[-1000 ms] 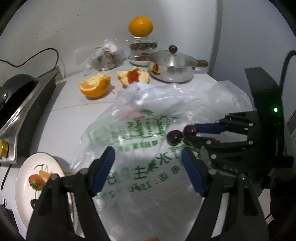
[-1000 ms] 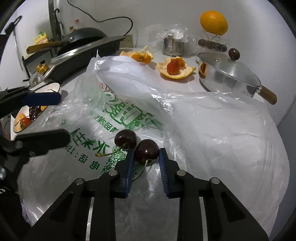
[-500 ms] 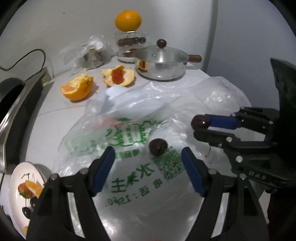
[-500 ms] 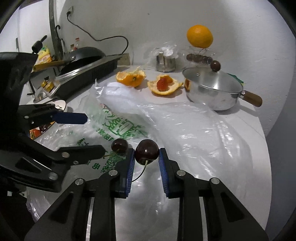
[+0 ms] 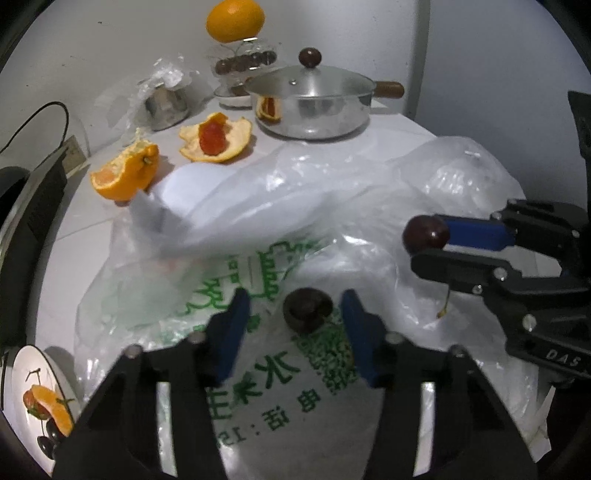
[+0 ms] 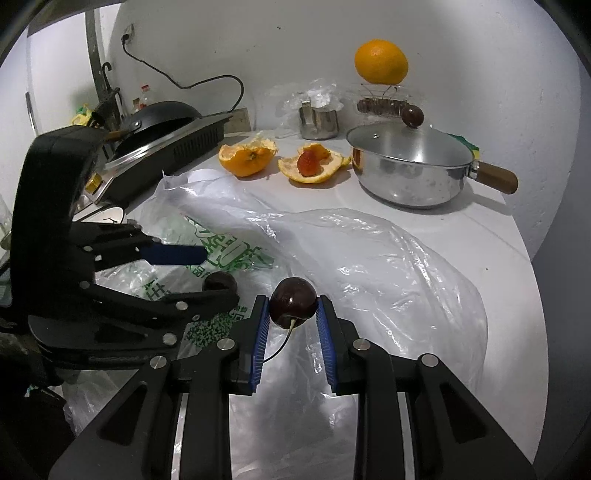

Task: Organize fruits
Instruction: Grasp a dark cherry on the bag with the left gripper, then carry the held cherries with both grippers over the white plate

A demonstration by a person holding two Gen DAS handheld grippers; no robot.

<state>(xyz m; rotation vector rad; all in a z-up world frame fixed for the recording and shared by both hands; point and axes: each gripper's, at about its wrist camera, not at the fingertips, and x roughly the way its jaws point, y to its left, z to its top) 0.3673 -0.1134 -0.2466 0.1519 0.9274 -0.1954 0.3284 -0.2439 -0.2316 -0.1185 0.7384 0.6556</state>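
A dark cherry (image 5: 306,312) lies on the printed plastic bag (image 5: 258,387). My left gripper (image 5: 293,299) straddles it, jaws closing, with a small gap still showing on each side of the fruit. In the right wrist view the same cherry (image 6: 220,282) sits between the left gripper's fingers (image 6: 177,254). My right gripper (image 6: 292,301) is shut on a second cherry (image 6: 293,306), held above the bag with its stem hanging down. From the left wrist view, that held cherry (image 5: 424,232) shows at the right.
A lidded steel pot (image 5: 310,107), peeled orange pieces (image 5: 127,173), a peel holding a strawberry (image 5: 216,138) and a whole orange on a stand (image 5: 235,20) fill the back. A fruit plate (image 5: 22,369) sits lower left beside a black cooker (image 6: 166,147).
My left gripper has come forward and down over the loose cherry and its jaws have narrowed. The right gripper has carried its cherry up and away to the right.
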